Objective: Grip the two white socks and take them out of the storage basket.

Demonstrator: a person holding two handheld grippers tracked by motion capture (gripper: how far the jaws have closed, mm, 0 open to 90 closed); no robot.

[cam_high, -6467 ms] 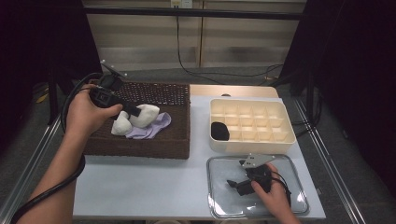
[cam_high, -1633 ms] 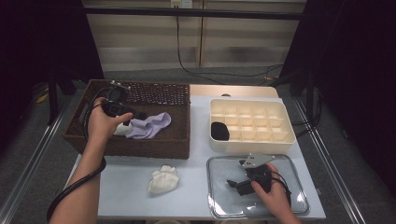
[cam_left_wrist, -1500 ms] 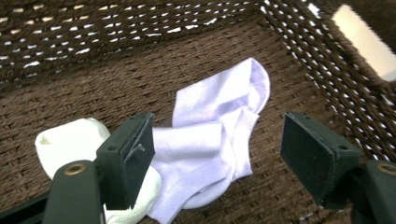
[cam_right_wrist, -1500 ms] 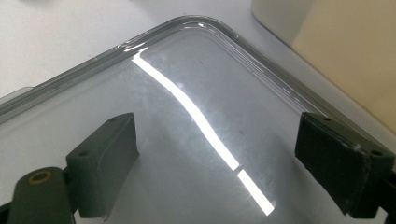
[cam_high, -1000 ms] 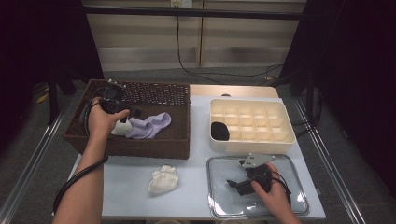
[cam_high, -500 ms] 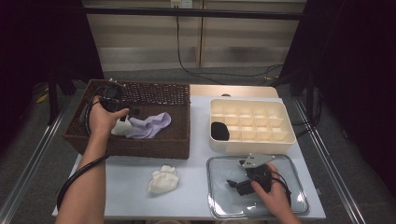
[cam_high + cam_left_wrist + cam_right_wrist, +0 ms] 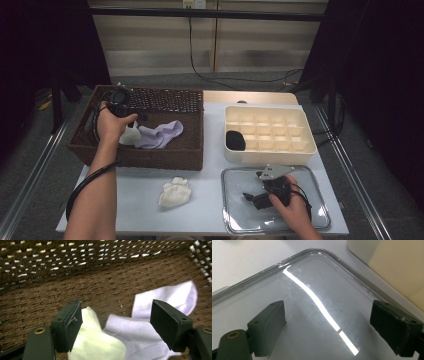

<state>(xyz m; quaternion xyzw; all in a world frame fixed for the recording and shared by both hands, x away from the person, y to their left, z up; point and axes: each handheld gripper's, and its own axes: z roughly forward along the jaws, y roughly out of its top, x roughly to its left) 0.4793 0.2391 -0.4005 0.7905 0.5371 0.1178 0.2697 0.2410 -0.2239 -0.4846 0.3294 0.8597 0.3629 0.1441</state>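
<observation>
Wicker basket (image 7: pixel 185 150), left gripper (image 7: pixel 115 325) lowered inside, jaws wide over cream sock (image 7: pixel 95 345)

I'm seeing a dark brown woven basket (image 7: pixel 185 155) holding a cream sock (image 7: pixel 97 345) and a pale lilac sock (image 7: pixel 150 327). I'm also looking at a cream divided tray (image 7: pixel 270 155) with a black bundle (image 7: pixel 235 140), another cream sock (image 7: pixel 175 192) lying on the white table (image 7: pixel 135 200), and a clear glassy lid (image 7: pixel 312 302) showing a bright white streak.

basket wall (image 7: pixel 100 257) beyond cream sock (image 7: pixel 97 345)

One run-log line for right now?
left gripper: open over cream sock, in basket | right gripper: open above clear lid
</observation>
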